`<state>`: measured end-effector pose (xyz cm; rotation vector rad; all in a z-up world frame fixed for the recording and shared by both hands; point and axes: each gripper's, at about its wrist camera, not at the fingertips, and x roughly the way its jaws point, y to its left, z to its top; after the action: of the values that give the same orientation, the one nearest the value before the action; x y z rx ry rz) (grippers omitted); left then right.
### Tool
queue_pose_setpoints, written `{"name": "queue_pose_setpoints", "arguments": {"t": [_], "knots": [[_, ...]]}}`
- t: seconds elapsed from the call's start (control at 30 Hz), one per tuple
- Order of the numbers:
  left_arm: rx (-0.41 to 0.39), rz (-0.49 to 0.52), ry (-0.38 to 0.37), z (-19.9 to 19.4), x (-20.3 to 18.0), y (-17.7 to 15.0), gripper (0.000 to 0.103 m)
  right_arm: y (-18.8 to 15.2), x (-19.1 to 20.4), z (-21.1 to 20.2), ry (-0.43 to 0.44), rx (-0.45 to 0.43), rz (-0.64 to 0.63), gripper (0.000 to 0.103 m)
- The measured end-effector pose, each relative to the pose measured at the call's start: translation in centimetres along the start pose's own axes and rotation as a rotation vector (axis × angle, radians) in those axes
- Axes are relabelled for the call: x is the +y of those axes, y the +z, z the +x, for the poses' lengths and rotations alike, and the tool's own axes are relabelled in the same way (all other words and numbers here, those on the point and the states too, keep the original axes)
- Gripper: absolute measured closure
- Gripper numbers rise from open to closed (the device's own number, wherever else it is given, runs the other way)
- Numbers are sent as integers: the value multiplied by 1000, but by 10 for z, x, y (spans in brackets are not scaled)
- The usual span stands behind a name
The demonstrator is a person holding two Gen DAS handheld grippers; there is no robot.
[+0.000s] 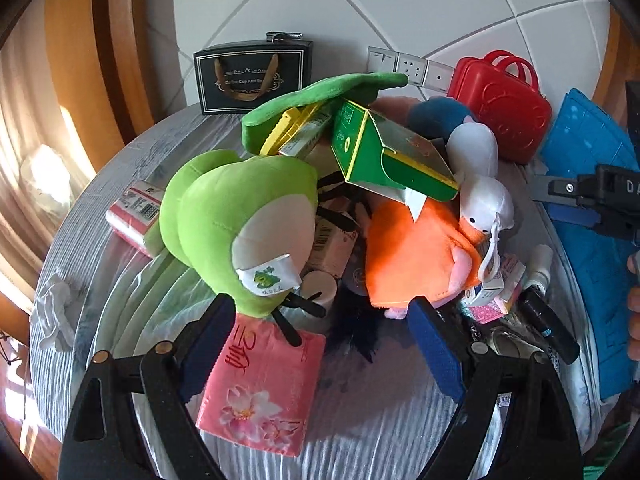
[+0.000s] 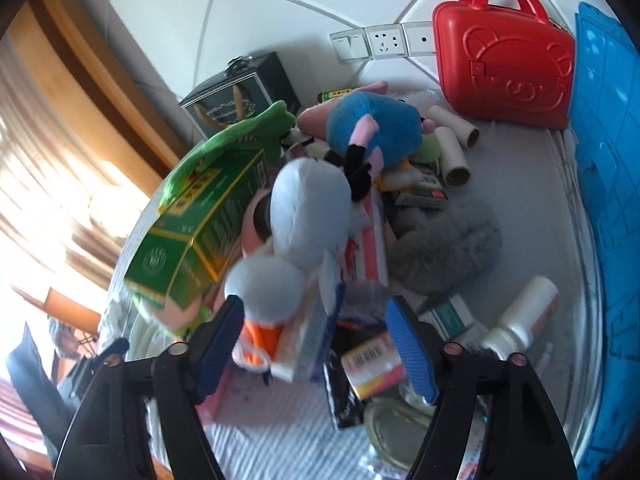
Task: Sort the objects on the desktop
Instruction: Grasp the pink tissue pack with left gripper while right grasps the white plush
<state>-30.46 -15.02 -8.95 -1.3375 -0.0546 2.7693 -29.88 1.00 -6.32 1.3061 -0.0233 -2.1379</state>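
Suitcase (image 2: 506,76) stands behind toy pile (image 2: 320,200), beside mat (image 2: 608,160).

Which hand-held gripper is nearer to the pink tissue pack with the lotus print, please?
Left. The left hand-held gripper hovers open right over the pink tissue pack; the right hand-held gripper sits farther right, over small boxes.

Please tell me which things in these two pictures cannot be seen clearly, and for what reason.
- Left wrist view: whatever lies under the green plush and the orange plush is covered by them.
- Left wrist view: the right gripper is cut off by the right edge; its jaws are unseen there.
- Right wrist view: the print on the green box is blurred, unreadable.
- Right wrist view: the blue mat runs past the right edge.
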Motion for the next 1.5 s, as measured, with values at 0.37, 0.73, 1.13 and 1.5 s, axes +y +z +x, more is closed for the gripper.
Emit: {"name": "queue_pose_setpoints", "arguments": {"t": [0.37,0.73,1.13,1.5], "knots": [[159,71,7,35,43,-13,14,31,13,65,-82,45,39,33],[386,67,-19,83,45,-48,11,6,5,60,-90,65,7,58],[317,5,5,75,46,-57,11,-33,-19,2,-70,12,19,59],[65,25,4,-26,6,-31,11,-62,-19,-38,-57,-27,-54,59]]}}
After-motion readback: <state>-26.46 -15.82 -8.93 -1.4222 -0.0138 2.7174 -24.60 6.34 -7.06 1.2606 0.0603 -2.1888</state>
